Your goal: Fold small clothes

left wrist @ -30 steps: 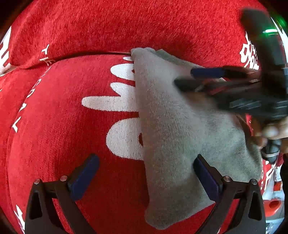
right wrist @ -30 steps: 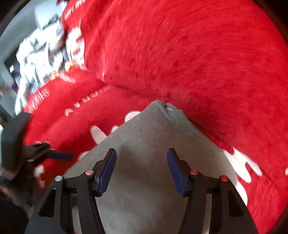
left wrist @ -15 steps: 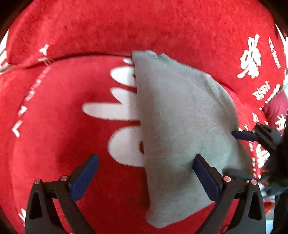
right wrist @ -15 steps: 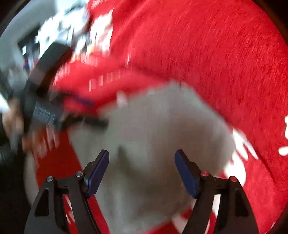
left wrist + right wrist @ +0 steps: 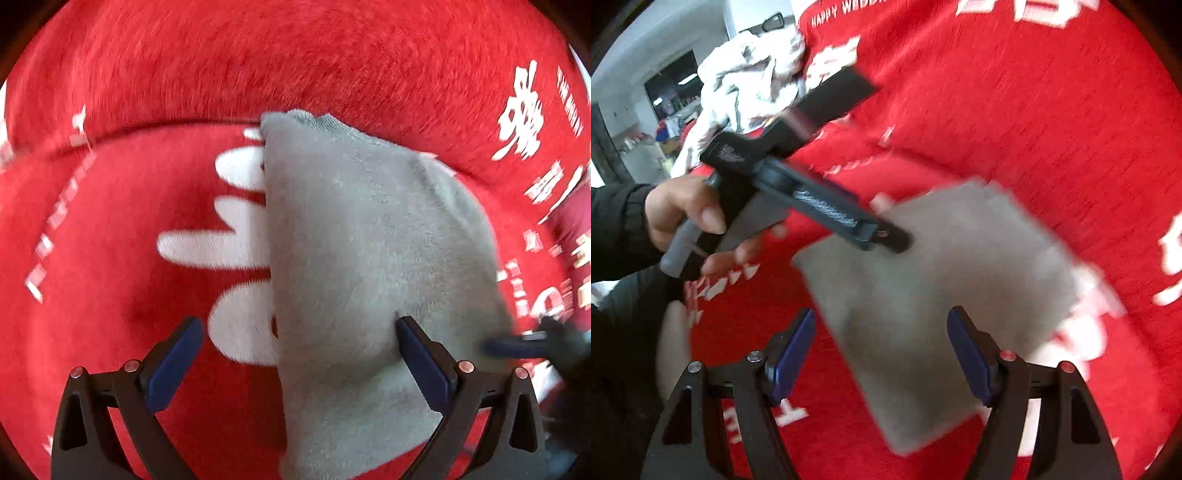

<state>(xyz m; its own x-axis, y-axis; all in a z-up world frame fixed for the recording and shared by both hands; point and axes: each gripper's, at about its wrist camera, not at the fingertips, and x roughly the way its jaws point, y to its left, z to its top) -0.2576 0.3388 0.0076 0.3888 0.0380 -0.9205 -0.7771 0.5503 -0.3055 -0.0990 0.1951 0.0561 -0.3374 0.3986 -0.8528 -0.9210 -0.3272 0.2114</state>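
A small grey cloth lies folded flat on a red blanket with white print. My left gripper hangs open just above it: one finger is over the cloth, the other over the blanket beside its left edge. My right gripper is open too, its blue pads on either side of the cloth's near part, and nothing is pinched. The right wrist view shows the left gripper in a person's hand. The right gripper's fingertip shows blurred at the cloth's right edge.
The red blanket rises in a thick fold behind the cloth. A heap of white clothes lies at the back left of the right wrist view. A dark sleeve reaches in from the left.
The right gripper has drawn off the top of the cloth to its right edge, and its jaws have spread wider. The cloth lies as before. The left gripper has hardly moved.
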